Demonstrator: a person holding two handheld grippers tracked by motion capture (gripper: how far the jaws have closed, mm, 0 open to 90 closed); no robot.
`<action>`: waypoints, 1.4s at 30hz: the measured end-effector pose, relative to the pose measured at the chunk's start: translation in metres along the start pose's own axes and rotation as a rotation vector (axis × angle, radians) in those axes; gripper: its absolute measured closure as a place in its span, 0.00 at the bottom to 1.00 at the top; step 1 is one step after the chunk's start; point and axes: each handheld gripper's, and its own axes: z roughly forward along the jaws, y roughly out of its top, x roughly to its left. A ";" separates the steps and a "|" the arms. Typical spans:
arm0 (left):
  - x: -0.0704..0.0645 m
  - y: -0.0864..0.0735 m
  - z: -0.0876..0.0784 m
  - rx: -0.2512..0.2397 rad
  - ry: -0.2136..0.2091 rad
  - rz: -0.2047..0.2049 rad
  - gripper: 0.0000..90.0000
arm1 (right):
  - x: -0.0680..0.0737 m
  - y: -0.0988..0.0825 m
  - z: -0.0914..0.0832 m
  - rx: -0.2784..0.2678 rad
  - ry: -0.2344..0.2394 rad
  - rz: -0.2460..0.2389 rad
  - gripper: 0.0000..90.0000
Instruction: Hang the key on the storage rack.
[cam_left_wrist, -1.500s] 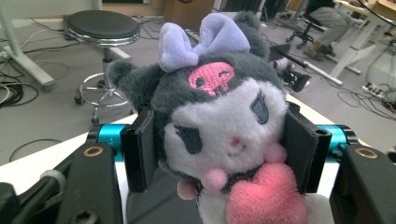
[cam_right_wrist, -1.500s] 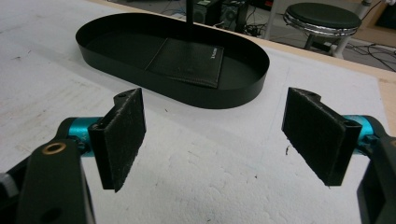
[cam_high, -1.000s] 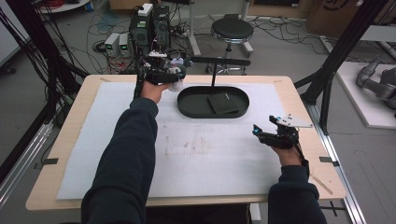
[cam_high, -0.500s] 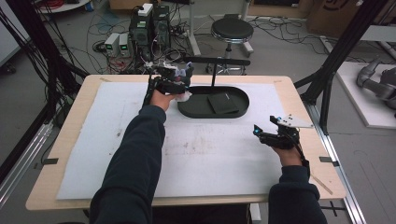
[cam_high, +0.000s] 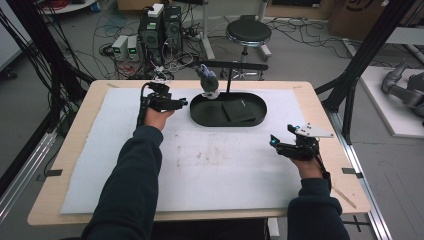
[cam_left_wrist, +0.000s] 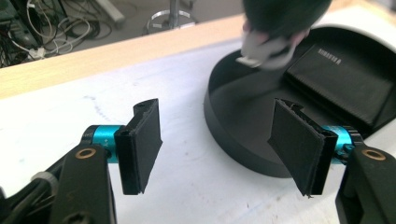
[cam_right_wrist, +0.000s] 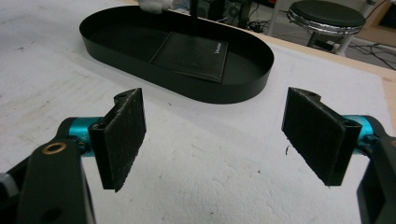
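A black oval tray (cam_high: 194, 114) sits at the far middle of the table with a flat black wallet (cam_high: 238, 110) inside. A dark grey object with a white underside (cam_high: 207, 82) hangs from a black stand's bar (cam_high: 235, 65) over the tray's left end. My left gripper (cam_high: 181, 103) is open just left of the tray, nothing between its pads. Its own view shows the tray wall (cam_left_wrist: 238, 149), the wallet (cam_left_wrist: 341, 84) and the blurred hanging object (cam_left_wrist: 280, 23). My right gripper (cam_high: 274, 141) is open and empty at the right, facing the tray (cam_right_wrist: 224, 95) and wallet (cam_right_wrist: 191, 56).
A white foam mat (cam_high: 215, 165) covers most of the wooden table (cam_high: 320, 115). Beyond the far edge stand a stool (cam_high: 248, 32) and computer boxes (cam_high: 160, 25) with cables. A black frame post (cam_high: 350, 95) rises at the right edge.
My left gripper has drawn back left and nearer from the stand and let go of the grey object, which now hangs there. The right gripper has stayed put.
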 end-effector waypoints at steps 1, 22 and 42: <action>0.002 -0.003 -0.006 -0.019 -0.012 -0.006 0.36 | 0.001 0.000 0.000 0.004 0.002 -0.003 0.25; 0.020 -0.067 -0.105 -0.299 -0.097 0.058 0.24 | 0.011 -0.003 -0.003 0.046 0.020 -0.045 0.24; 0.012 -0.106 -0.128 -0.329 -0.094 0.089 0.24 | 0.012 -0.006 -0.001 0.047 0.027 -0.029 0.24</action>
